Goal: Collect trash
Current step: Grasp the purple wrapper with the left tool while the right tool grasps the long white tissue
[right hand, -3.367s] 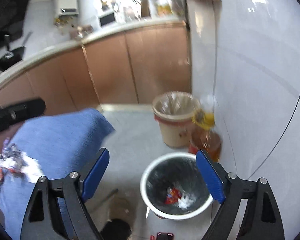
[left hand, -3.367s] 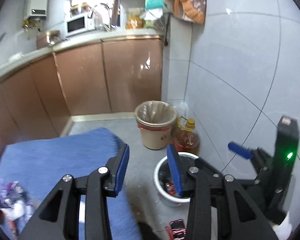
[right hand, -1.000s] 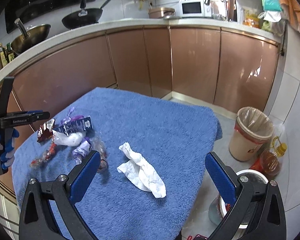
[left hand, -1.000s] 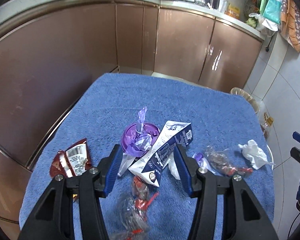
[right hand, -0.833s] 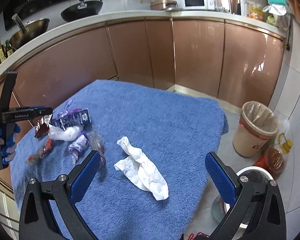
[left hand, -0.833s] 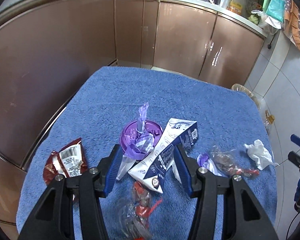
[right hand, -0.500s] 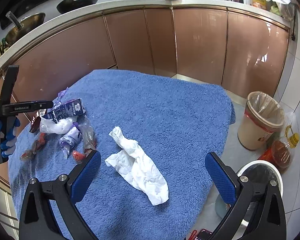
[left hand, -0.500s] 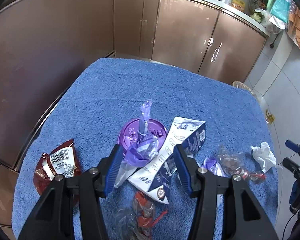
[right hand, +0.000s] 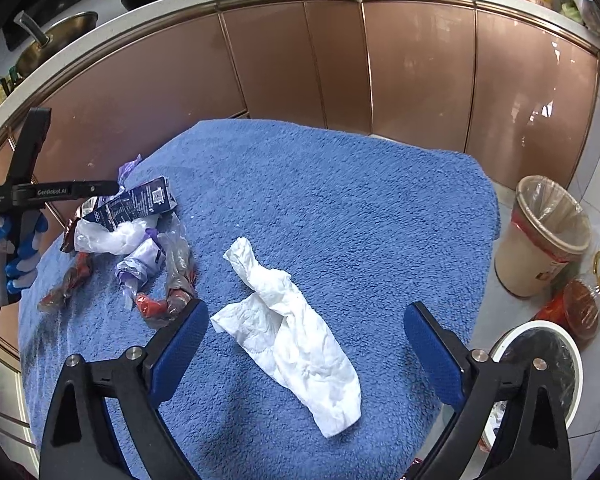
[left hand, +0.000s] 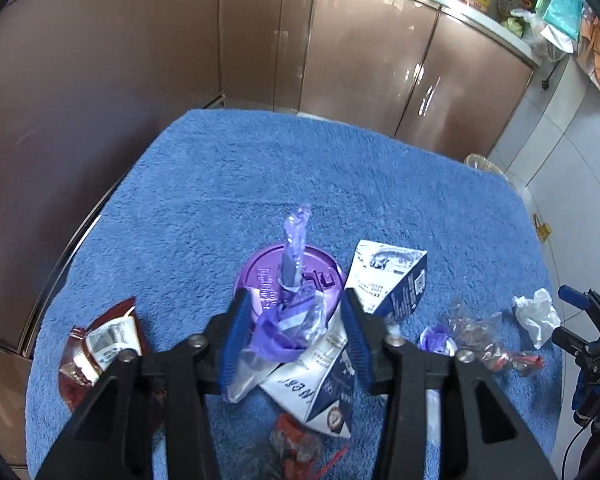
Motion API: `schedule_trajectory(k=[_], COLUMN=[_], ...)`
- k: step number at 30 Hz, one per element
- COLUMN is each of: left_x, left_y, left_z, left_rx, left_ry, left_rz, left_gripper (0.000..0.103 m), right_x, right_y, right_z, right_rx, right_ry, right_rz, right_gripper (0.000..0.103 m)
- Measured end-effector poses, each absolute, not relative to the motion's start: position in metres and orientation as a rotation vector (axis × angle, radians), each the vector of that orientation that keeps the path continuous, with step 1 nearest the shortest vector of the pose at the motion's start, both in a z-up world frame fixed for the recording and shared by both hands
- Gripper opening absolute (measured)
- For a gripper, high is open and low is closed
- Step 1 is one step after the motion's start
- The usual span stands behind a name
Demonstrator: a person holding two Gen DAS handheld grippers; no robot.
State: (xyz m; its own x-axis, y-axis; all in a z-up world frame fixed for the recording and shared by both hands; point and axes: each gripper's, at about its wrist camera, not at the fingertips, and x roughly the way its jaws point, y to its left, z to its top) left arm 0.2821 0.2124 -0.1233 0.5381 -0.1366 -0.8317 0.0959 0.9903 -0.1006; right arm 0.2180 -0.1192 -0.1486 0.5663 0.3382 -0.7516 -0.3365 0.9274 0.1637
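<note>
The left tongs (left hand: 296, 344) point down at a heap of trash on the table (left hand: 340, 184), which is covered in blue towel. Their blue pads have just been closing and now stand either side of a crumpled purple wrapper (left hand: 288, 320); whether they press it yet cannot be told. A purple lid (left hand: 260, 272) lies under the wrapper, a white and blue carton (left hand: 388, 280) just beside it, and a red packet (left hand: 100, 340) off to the left. The right tongs (right hand: 306, 344) are spread wide, having just been closing a little, and hang over a crumpled white tissue (right hand: 292, 328) without touching it. A white bin (right hand: 556, 360) stands on the floor beside the table.
</note>
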Motion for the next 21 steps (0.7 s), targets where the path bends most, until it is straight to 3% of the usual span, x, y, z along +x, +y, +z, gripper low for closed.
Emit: schedule_trajectory(k=[3,7,9,11,14,21], left_x=[0.286,0.287,0.286,0.285,0.280,0.258], left_y=[0.210,0.212,0.212,0.214,0.218,0.242], left_z=[-0.130,-0.130,-0.130,-0.130,-0.127,-0.103], left_rx=[-0.038,-0.050,-0.049,-0.060,-0.079,-0.154], left_ry=[1.004,1.000,0.995,0.990,0.971,0.897], left_rz=[-0.126,-0.130,-0.130,-0.126,-0.116,-0.067], left_gripper=[0.034,0.032,0.031,0.029,0.027,0.022], right_x=[0.222,0.226,0.228,0.229,0.226,0.208], right_y=[-0.118,-0.115,-0.113,-0.113,-0.111,-0.102], right_z=[-0.153,-0.161,-0.167,-0.171,-0.171,-0.151], right_rx=[-0.009,-0.013,-0.012,0.000,0.017,0.009], right_ry=[0.898,0.927,0.945,0.955,0.951,0.897], right_rz=[0.408,0.423,0.433,0.446,0.457,0.482], right_gripper=[0.091,0.076,0.063,0.039,0.020,0.011])
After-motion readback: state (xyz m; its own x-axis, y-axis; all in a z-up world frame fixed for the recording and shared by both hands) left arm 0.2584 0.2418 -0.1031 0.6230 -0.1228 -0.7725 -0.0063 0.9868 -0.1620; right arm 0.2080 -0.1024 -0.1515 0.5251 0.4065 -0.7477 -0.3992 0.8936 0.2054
